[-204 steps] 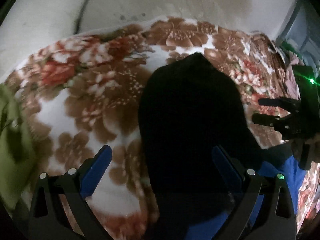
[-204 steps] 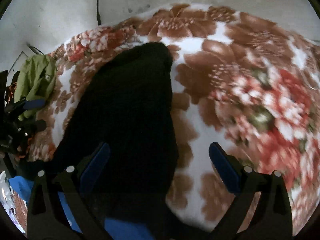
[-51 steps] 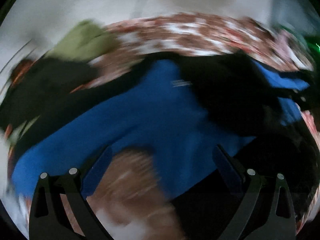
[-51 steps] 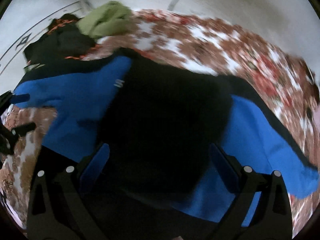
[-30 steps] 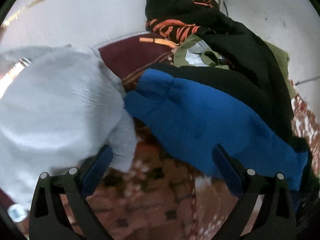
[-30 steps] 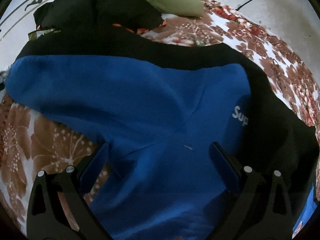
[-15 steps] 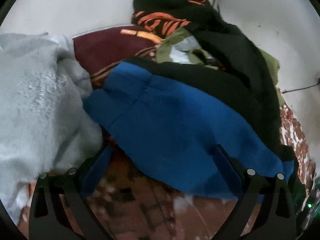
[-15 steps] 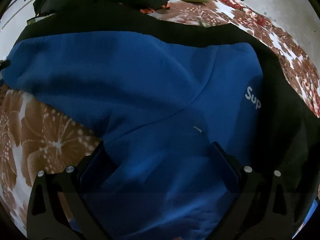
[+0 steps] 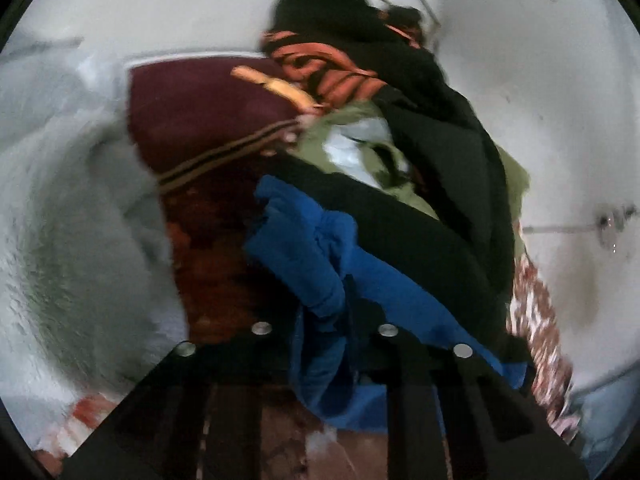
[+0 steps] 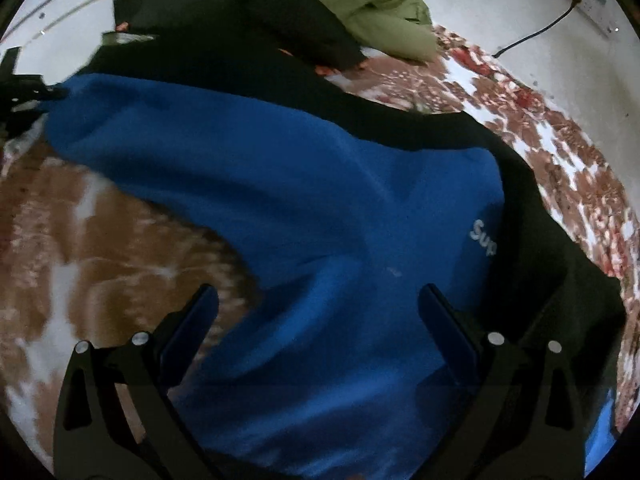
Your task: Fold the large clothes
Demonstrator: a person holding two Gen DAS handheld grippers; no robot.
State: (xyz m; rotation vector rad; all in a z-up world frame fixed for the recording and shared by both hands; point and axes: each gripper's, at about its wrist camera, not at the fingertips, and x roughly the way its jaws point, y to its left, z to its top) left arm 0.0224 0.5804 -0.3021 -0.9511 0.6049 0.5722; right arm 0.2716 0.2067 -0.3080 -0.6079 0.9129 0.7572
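Observation:
A large blue and black sweatshirt (image 10: 304, 184) lies spread on the floral blanket (image 10: 80, 224), with a small white logo on its chest. My left gripper (image 9: 324, 320) is shut on the end of its blue sleeve (image 9: 304, 248), which bunches between the jaws. That gripper also shows at the far left of the right wrist view (image 10: 28, 88), at the sleeve's end. My right gripper (image 10: 318, 312) is open and empty, low over the blue body of the sweatshirt.
A pile of clothes lies beyond the sweatshirt: a black garment with orange stripes (image 9: 320, 60), a green jacket (image 10: 384, 12) and a maroon garment (image 9: 200, 120). A pale grey fleece (image 9: 72, 216) lies at the left. A white wall (image 9: 560, 80) and a cable (image 10: 536, 32) stand behind.
My left gripper has closed on the end of the blue sleeve, which now bunches up between its jaws. My right gripper has stayed open over the blue body.

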